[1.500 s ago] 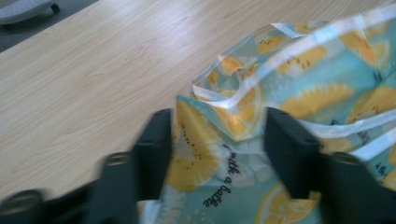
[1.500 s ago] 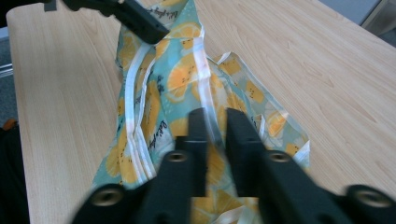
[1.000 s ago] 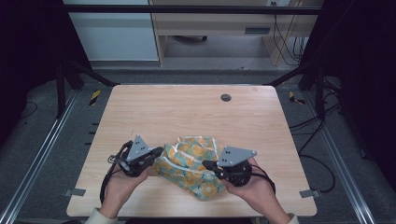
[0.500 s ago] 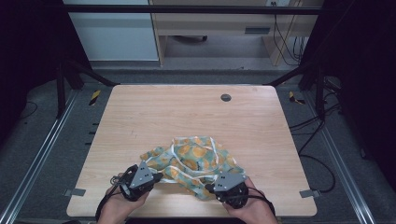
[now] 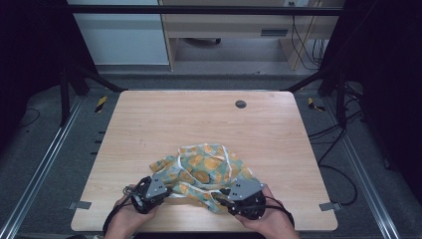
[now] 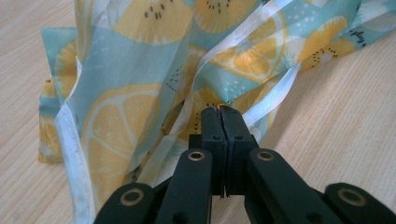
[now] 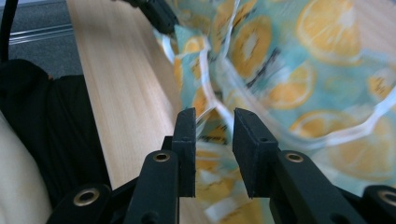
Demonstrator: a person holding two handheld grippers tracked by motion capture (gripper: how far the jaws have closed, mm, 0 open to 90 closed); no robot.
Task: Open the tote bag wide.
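In the left gripper view the left gripper (image 6: 220, 108) has its two black jaws pressed flat together, with a fold of the lemon-print cloth (image 6: 140, 88) pinched at their tips. A white hem strip (image 6: 280, 91) of the cloth runs off from the tips toward 2 o'clock, and the rest of the fabric bunches up from 9 to 1 o'clock over the wooden table (image 6: 336, 126).

In the right gripper view the right gripper (image 7: 214, 122) has jaws that have just been opening. A clear gap now stands between them, and the cloth (image 7: 299, 79) lies in and behind that gap, blurred. The pads do not press on it. The fabric spreads from 12 to 4 o'clock of these jaws; bare table (image 7: 121, 79) lies at 10 o'clock, with a dark sleeve (image 7: 60, 135) at 8 o'clock.

From the high view the cloth (image 5: 206, 167) sits crumpled at the near middle of the table (image 5: 199, 119), about 6 o'clock from the table's centre. The left gripper (image 5: 166, 189) is at the cloth's 8 o'clock edge, the right gripper (image 5: 224, 193) at its 5 o'clock edge, each held by a hand coming in from the bottom. A small dark round grommet (image 5: 241, 104) is set in the tabletop at 12 o'clock, well apart from the cloth.
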